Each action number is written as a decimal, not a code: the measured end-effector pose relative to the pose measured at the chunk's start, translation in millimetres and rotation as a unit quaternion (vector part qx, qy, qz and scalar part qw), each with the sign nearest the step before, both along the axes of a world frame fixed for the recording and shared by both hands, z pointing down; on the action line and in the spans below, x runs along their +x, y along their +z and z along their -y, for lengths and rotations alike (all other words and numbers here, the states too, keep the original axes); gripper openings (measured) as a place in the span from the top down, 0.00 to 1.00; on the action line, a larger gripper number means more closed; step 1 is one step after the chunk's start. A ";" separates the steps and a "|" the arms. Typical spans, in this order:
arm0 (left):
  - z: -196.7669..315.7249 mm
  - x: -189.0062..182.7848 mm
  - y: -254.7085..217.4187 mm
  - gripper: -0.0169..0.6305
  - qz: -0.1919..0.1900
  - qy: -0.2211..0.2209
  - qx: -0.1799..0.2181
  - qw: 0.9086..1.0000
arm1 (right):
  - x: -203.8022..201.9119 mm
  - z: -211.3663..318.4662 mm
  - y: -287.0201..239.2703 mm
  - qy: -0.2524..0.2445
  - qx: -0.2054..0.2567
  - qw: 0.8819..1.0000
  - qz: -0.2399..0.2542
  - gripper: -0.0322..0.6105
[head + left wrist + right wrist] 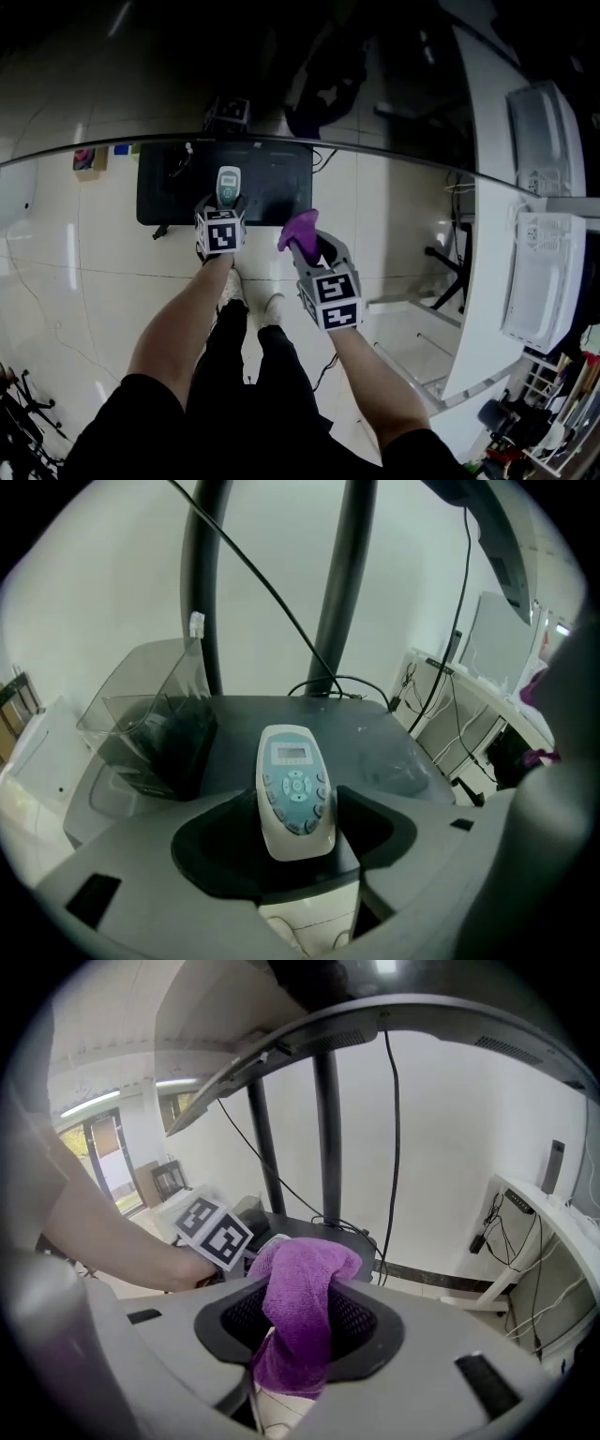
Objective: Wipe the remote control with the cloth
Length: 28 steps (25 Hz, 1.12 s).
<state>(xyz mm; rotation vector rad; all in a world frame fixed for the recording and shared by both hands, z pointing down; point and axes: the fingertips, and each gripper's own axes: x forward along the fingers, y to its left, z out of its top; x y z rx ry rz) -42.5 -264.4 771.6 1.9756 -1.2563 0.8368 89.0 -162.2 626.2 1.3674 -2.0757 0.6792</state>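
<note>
1. Left gripper [295, 819]: jaws grip the lower end of the white, blue-keyed plastic remote control [294, 780], over the black bench [169, 199].
2. Right gripper [298, 1321]: jaws clamp the bunched purple cloth [302, 1283], near the remote.
3. Wiping looks not yet begun; next I press the cloth onto the keypad.

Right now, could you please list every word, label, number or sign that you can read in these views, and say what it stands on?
No text here can be read.
remote control: its screen and buttons carry markings, all too small and blurred to read.
marker cubes: black-and-white square patterns only, no letters or numbers.
cloth: no tag or print shows.
</note>
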 end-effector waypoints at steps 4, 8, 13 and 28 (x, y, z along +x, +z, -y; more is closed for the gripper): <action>-2.3 -0.5 -12.5 0.56 -0.008 0.007 0.006 1.000 | -6.3 34.3 32.7 -0.004 -0.007 1.000 -0.008 0.70; -20.5 -8.1 -30.9 0.56 -0.013 0.018 0.006 1.000 | -22.1 65.9 76.7 -0.022 -0.027 0.999 -0.024 0.68; -53.2 -30.3 -45.1 0.56 -0.018 0.023 0.022 0.999 | -28.1 90.4 125.1 -0.036 -0.051 0.997 -0.055 0.68; -113.9 -25.1 -161.1 0.56 -0.047 0.082 0.101 0.990 | -31.4 47.0 24.5 -0.042 0.015 0.998 -0.037 0.59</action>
